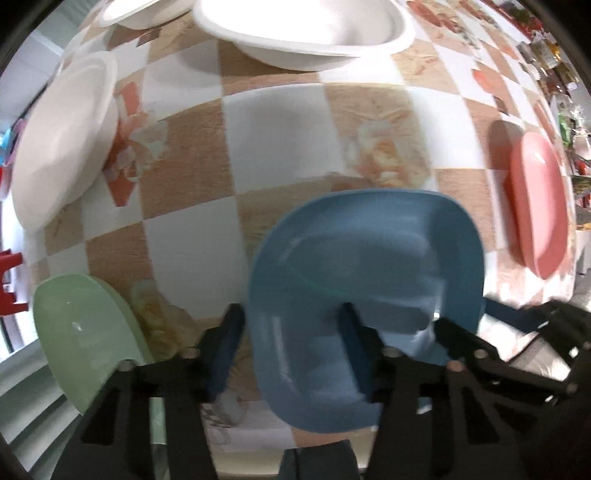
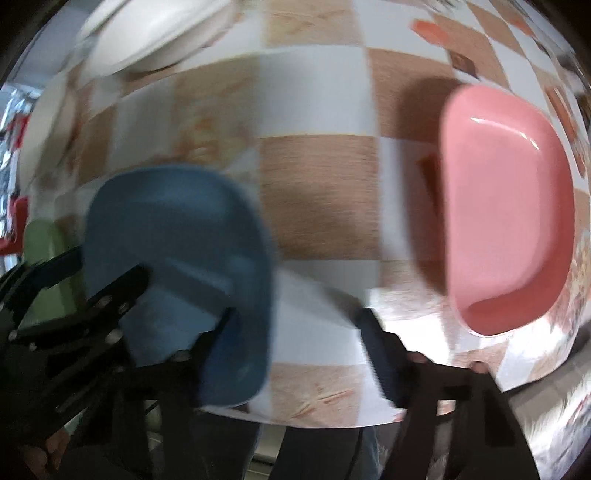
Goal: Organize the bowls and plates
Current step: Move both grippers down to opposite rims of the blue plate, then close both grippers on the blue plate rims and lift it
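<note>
A blue bowl point(image 1: 369, 251) point(image 2: 177, 229) rests on the checked tablecloth near the table's front edge. My left gripper point(image 1: 291, 328) points down over the bowl's left wall. One finger point(image 1: 232, 332) is outside the wall and the other stands inside the bowl, with blue showing between them, so it is open. My right gripper point(image 2: 295, 332) straddles the bowl's right rim. Its left finger point(image 2: 218, 339) is over the bowl and its right finger hangs well clear above the cloth, so it is open too. A pink bowl point(image 2: 506, 206) point(image 1: 535, 199) sits to the right.
A green bowl point(image 1: 81, 332) lies left of the blue one. White bowls stand at the back point(image 1: 303, 29) and far left point(image 1: 62, 136). The table's front edge point(image 2: 295, 421) is just below the grippers, with a person's legs under it. Both views are motion-blurred.
</note>
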`<action>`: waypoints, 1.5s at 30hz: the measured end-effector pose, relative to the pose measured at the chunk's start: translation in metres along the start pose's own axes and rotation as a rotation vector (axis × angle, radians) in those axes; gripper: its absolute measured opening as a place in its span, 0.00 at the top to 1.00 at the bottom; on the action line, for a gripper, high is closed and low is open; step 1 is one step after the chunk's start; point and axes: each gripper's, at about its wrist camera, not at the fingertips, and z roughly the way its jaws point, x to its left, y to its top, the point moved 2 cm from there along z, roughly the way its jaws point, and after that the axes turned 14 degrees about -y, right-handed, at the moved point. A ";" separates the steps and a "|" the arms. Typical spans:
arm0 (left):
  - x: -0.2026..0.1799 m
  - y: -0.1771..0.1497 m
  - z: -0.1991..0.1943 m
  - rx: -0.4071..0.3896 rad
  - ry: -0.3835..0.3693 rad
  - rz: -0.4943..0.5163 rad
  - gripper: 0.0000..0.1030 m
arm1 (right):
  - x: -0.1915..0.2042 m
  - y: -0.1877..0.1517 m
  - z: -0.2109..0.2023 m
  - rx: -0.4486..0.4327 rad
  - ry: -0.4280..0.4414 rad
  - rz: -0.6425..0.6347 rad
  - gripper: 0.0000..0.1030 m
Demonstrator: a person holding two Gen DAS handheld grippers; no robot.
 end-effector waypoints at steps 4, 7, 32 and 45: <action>-0.003 -0.006 -0.003 0.015 0.009 0.009 0.59 | 0.006 -0.004 0.001 0.040 0.093 -0.010 0.81; -0.006 -0.011 -0.002 0.033 0.004 0.007 0.62 | 0.002 -0.008 0.002 0.047 0.091 -0.016 0.81; -0.015 -0.060 -0.087 -0.060 0.006 0.040 0.62 | 0.045 -0.026 -0.025 0.047 0.043 -0.097 0.81; -0.005 -0.093 -0.145 -0.159 0.001 -0.023 0.62 | 0.090 -0.029 -0.063 -0.011 0.000 -0.183 0.81</action>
